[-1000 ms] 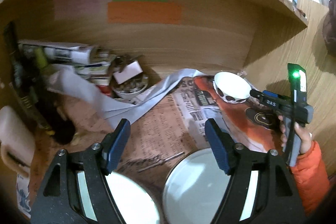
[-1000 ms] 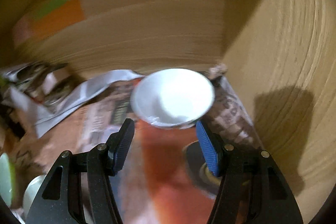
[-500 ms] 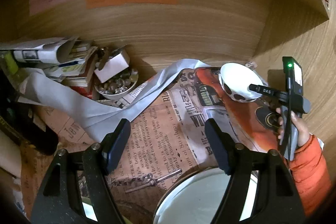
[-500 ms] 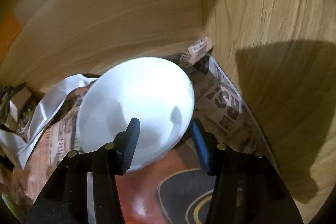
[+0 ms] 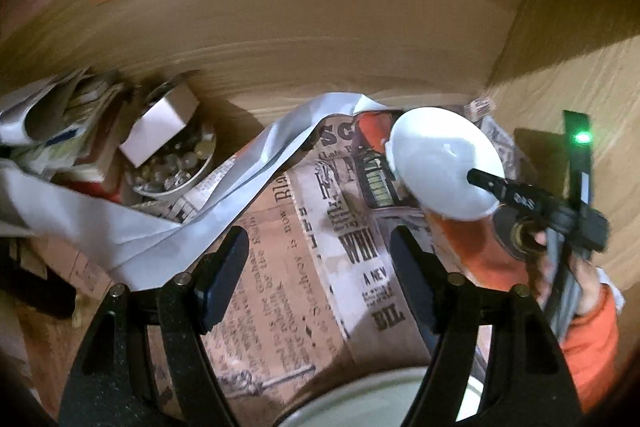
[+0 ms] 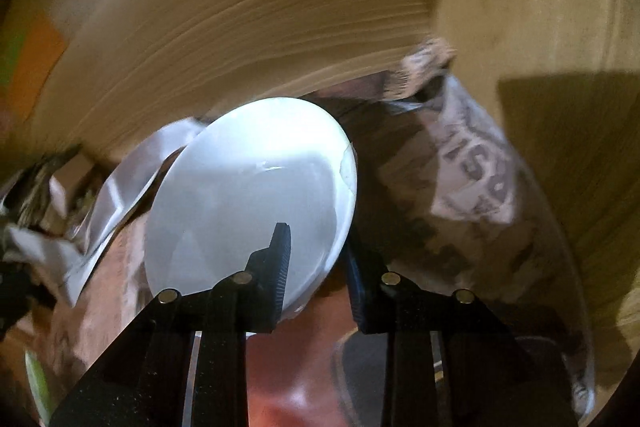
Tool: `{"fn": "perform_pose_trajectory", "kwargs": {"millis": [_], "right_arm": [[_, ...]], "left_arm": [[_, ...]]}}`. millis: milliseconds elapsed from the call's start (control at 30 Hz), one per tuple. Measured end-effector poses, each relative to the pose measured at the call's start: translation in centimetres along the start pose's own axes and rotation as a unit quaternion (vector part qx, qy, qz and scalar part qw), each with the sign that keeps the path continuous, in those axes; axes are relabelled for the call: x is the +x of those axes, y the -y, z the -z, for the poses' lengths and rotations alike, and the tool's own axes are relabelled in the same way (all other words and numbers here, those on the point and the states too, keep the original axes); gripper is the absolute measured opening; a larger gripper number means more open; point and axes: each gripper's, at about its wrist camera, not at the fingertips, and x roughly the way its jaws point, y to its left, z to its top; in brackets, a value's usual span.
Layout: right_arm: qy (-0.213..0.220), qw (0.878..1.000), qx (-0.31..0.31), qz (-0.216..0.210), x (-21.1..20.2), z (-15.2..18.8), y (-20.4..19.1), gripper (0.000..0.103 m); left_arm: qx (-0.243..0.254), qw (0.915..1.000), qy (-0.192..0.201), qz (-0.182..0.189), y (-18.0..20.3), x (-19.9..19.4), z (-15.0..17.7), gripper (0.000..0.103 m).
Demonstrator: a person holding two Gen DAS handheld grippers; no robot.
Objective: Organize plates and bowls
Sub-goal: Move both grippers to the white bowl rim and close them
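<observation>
Left wrist view: the left gripper (image 5: pixel 316 275) hangs spread wide over the newspaper (image 5: pixel 288 267), holding nothing; right of it, the right gripper (image 6: pixel 316 263) pinches the rim of the tilted white bowl (image 6: pixel 248 195) above that newspaper.
</observation>
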Motion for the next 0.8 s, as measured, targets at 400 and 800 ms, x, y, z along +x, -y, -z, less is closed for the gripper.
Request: {"fn": "perform_pose_trajectory", "kwargs": {"millis": [400, 800], "right_arm": [[-0.042, 0.992, -0.102, -0.068, 0.0, 2.2, -4.1, 0.024], [-0.023, 0.992, -0.101, -0.071, 0.0, 1.7, -4.5, 0.021]], "left_arm": [[-0.043, 0.9954, -0.085, 0.002, -0.8, 6.4, -1.4, 0.061], [-0.012, 0.9923, -0.116, 0.042, 0.9, 8.7, -1.1, 0.009]]}}
